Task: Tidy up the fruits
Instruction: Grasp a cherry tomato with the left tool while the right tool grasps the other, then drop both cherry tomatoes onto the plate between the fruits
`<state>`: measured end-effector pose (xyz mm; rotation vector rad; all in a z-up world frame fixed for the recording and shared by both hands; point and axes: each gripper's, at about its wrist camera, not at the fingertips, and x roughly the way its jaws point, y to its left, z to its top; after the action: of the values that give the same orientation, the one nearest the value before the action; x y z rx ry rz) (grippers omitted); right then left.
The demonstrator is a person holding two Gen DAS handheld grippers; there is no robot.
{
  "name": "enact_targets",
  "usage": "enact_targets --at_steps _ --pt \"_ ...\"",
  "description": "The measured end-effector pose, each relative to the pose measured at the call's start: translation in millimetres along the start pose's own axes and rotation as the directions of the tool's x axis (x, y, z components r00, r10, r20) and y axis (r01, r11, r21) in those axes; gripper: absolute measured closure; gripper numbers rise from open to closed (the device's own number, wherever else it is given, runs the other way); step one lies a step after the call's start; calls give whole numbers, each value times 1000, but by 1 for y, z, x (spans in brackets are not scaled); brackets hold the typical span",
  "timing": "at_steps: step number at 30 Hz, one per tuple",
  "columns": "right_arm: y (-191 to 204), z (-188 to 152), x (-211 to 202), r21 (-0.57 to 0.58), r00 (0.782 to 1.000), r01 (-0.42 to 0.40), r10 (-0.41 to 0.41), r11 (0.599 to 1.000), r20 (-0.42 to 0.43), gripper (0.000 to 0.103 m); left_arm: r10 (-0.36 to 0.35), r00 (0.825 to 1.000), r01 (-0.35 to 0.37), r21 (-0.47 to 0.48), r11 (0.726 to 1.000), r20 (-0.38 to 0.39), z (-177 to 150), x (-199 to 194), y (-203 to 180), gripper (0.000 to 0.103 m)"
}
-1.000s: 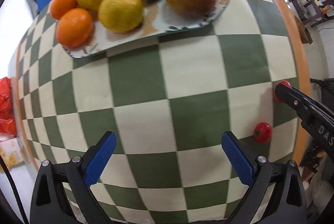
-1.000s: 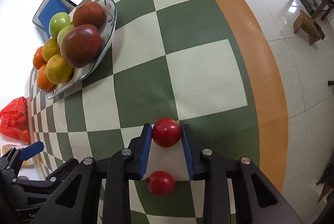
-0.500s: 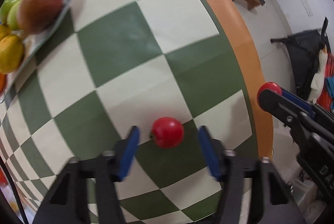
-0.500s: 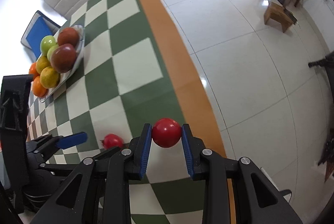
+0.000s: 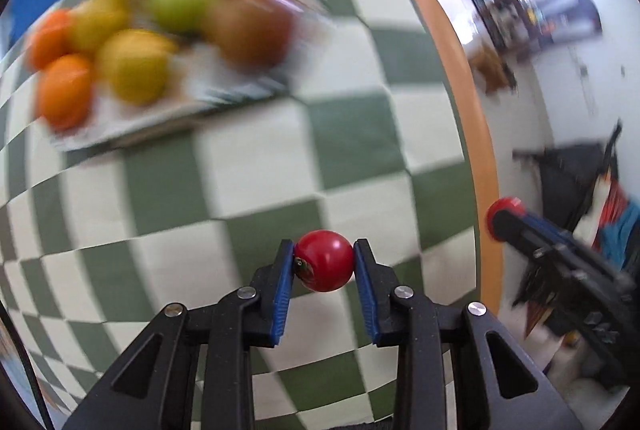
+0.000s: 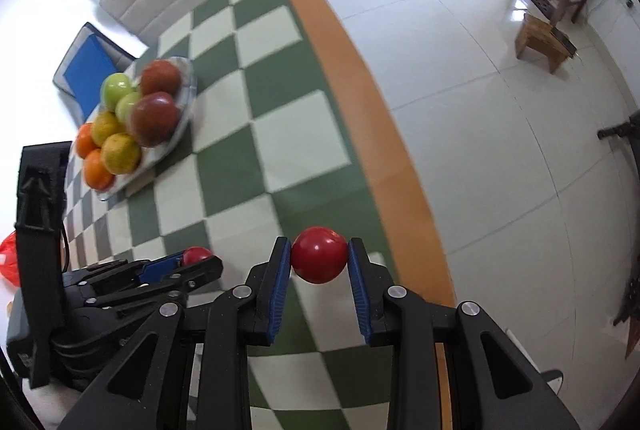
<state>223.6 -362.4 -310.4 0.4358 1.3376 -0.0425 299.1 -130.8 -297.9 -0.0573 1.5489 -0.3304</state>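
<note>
On the far left of the checked surface point(image 6: 280, 133), the plate point(image 6: 185, 109) is already crowded: oranges point(image 6: 96, 169) at its near end, yellow and green fruit in the middle, the big reddish ones toward the far end. That is where small fruit would belong, so any free spot looks to be along the plate's near rim.

Your left gripper point(image 5: 323, 262) is closed on a small red tomato point(image 5: 325, 260), pinched at its widest part between the blue pads, which keeps a round, smooth fruit from squirting out. It looks lifted off the surface, though the blur makes that uncertain.

Your right gripper point(image 6: 319, 261) is likewise clamped on a second red tomato point(image 6: 319, 254), held near the orange border point(image 6: 360, 117) of the surface, well apart from the plate. Holding one in each gripper lets you deliver both in one trip.
</note>
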Motion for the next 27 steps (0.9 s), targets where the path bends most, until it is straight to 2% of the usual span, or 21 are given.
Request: enact_targets --at_steps 4,9,11,17,25,27 --pt "49 10 5 -69 997 -78 78 995 -1 71 -2 997 15 -150 989 83 14 -43 62 76" --pt "126 32 39 -160 982 -187 184 969 -35 71 10 993 22 -283 959 113 41 -42 107 76" --pt "153 40 53 -189 978 -206 202 960 -45 71 11 994 24 -317 948 108 50 -37 121 76" --pt "211 58 96 -277 984 -177 160 944 -84 71 -2 998 27 -364 931 70 73 -25 148 76" --pt "232 71 119 -299 988 -141 114 944 -108 70 -34 998 50 -397 916 49 72 -27 159 73" --pt "232 71 119 -292 990 -124 99 948 -99 57 -19 998 38 -390 920 53 71 -32 160 64"
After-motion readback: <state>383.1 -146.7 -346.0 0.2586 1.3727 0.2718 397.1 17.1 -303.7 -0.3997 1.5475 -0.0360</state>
